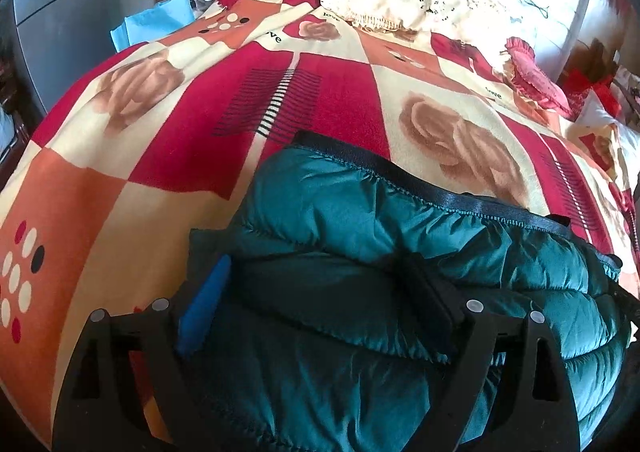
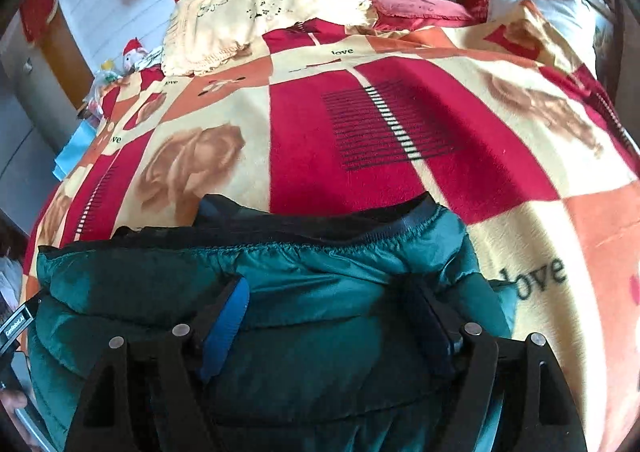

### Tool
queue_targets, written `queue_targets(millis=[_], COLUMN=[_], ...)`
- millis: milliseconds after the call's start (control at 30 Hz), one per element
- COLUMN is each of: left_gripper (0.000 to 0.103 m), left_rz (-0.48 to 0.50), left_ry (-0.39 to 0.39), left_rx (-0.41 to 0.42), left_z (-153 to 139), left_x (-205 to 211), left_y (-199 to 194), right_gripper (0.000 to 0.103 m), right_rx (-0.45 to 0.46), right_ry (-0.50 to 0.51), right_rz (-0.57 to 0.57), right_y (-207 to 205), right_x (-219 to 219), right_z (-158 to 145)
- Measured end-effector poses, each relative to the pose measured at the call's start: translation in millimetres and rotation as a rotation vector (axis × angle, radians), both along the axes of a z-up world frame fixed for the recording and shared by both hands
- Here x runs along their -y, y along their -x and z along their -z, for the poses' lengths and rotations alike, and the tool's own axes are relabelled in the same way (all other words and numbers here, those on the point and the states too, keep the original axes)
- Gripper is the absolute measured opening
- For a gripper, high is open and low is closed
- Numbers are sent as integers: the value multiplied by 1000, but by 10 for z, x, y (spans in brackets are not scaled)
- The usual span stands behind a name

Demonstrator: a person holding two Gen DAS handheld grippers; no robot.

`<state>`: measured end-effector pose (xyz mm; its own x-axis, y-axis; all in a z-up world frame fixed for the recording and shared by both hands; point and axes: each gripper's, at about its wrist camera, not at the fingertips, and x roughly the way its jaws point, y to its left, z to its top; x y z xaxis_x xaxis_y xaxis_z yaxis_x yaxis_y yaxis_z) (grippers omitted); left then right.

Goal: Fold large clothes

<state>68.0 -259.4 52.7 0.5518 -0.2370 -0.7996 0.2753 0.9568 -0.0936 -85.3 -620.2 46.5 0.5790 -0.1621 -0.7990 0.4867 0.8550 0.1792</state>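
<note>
Puffy green quilted jacket (image 1: 360, 220) is laid folded on the red and cream flower blanket (image 1: 140, 156), low in the frame. Both the left hand-held gripper (image 1: 316, 288) and the right hand-held gripper (image 2: 328, 308) are spread wide over it, nothing pinched.

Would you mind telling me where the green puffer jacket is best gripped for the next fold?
Probably along the black-trimmed far edge of the green puffer jacket, pinched from above: it is a thin, firm seam lying flat on the blanket, while the quilted panels are puffy and slippery. The left gripper and right gripper hover open over the jacket.
</note>
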Motion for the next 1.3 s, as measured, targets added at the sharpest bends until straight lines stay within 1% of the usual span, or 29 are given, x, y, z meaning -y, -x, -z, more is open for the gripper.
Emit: queue_targets(millis=[133, 200, 267, 367, 433, 533, 633, 667, 733, 767, 833, 933, 1033, 1133, 1233, 1300], left_gripper=[88, 88, 88, 88, 88, 88, 88, 88, 88, 88, 88, 88, 88, 88, 88, 88], left_rz=[3, 5, 8, 12, 8, 18, 30, 34, 46, 51, 53, 62, 74, 78, 80, 84], left_ry=[-3, 4, 18, 40, 53, 60, 58, 55, 46, 44, 42, 39, 30, 36, 46, 44], left_rx=[4, 2, 3, 6, 13, 20, 36, 39, 52, 57, 63, 57, 64, 69, 61, 61], left_z=[4, 0, -20, -96, -165, -255, -322, -333, -357, -364, -365, -354, -358, -355, -333, -312], left_x=[-8, -8, -48, -131, -196, -267, -336, -353, -396, -416, -463, -529, -579, -637, -679, -695], left_y=[0, 0, 13, 83, 153, 269, 397, 432, 535, 581, 654, 762, 870, 980, 1084, 1148], right_gripper=[79, 79, 79, 79, 79, 79, 79, 79, 79, 79, 79, 81, 81, 81, 81, 81], right_rx=[-9, -7, 31, 133, 155, 146, 145, 147, 138, 124, 49, 29, 33, 85, 118, 116], right_ry=[12, 23, 5, -48, -46, 18, 79, 82, 54, 38, 33, 45, 44, 23, 12, 19], right_rz=[-2, -1, -3, -20, -51, -88, -72, -60, -33, -23, -5, -4, 3, 11, -18, -42], right_y=[-13, 22, 147, 440, 592, 795, 938, 967, 984, 970, 897, 877, 933, 1114, 1309, 1374], right_x=[-11, -48, -76, -186, -297, -479, -528, -505, -423, -376, -296, -279, -297, -362, -509, -622], right_z=[22, -46, -166, -403, -501, -565, -558, -541, -474, -419, -244, -147, -235, -393, -502, -504])
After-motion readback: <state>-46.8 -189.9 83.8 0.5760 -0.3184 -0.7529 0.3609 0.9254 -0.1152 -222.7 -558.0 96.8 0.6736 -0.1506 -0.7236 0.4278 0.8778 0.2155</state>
